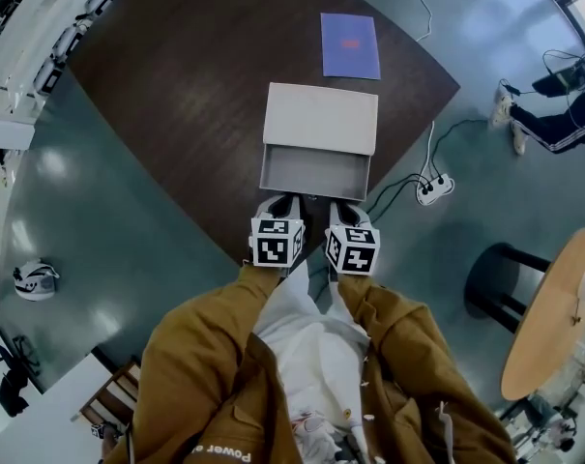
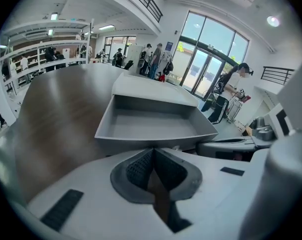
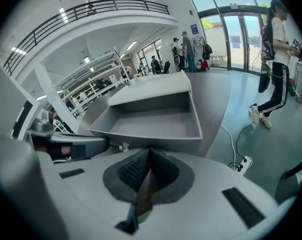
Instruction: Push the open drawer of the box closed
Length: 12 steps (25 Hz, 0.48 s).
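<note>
A grey box (image 1: 321, 117) stands on the dark wooden table, its drawer (image 1: 315, 171) pulled out toward me and empty. Both grippers sit side by side just in front of the drawer's front panel. My left gripper (image 1: 284, 205) is shut with nothing between its pads; in the left gripper view the drawer front (image 2: 155, 141) lies right beyond the closed tips (image 2: 153, 150). My right gripper (image 1: 340, 209) is also shut and empty, and in the right gripper view its tips (image 3: 150, 150) point at the drawer front (image 3: 155, 143). Whether either touches the panel is unclear.
A purple booklet (image 1: 350, 45) lies on the table behind the box. A power strip (image 1: 433, 188) with cables rests on the floor right of the table's edge. A black stool (image 1: 500, 278) and a round wooden table (image 1: 553, 307) stand at the right.
</note>
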Available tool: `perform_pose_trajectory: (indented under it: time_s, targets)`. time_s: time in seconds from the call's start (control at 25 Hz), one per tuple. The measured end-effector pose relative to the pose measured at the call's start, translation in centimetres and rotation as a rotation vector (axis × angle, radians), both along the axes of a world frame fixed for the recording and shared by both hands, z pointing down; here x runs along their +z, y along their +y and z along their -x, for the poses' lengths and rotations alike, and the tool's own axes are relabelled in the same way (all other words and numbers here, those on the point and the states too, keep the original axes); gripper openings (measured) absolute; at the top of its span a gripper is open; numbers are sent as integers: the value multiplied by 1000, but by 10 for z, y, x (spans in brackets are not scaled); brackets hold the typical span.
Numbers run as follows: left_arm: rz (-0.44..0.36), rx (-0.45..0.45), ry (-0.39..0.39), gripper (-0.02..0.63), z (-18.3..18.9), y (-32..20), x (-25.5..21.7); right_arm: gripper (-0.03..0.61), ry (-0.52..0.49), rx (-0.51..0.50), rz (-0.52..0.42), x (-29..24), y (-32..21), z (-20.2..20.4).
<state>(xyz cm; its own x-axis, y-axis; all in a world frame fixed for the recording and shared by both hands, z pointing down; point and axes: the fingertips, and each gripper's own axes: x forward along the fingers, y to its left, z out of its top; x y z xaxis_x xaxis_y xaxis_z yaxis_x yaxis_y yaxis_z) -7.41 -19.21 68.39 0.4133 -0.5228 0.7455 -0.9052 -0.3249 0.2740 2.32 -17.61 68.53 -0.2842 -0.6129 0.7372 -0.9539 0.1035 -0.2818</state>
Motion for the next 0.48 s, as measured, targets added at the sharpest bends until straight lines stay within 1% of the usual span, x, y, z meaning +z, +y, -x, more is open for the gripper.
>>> perform_pose_trajectory:
  time_s: [0.16, 0.48]
  targets:
    - [-7, -2, 2, 6, -1, -8, -2, 5, -2, -6, -18, -6, -9, 2]
    - [-12, 0, 6, 6, -7, -22, -3, 5, 0, 1, -25, -7, -26, -4]
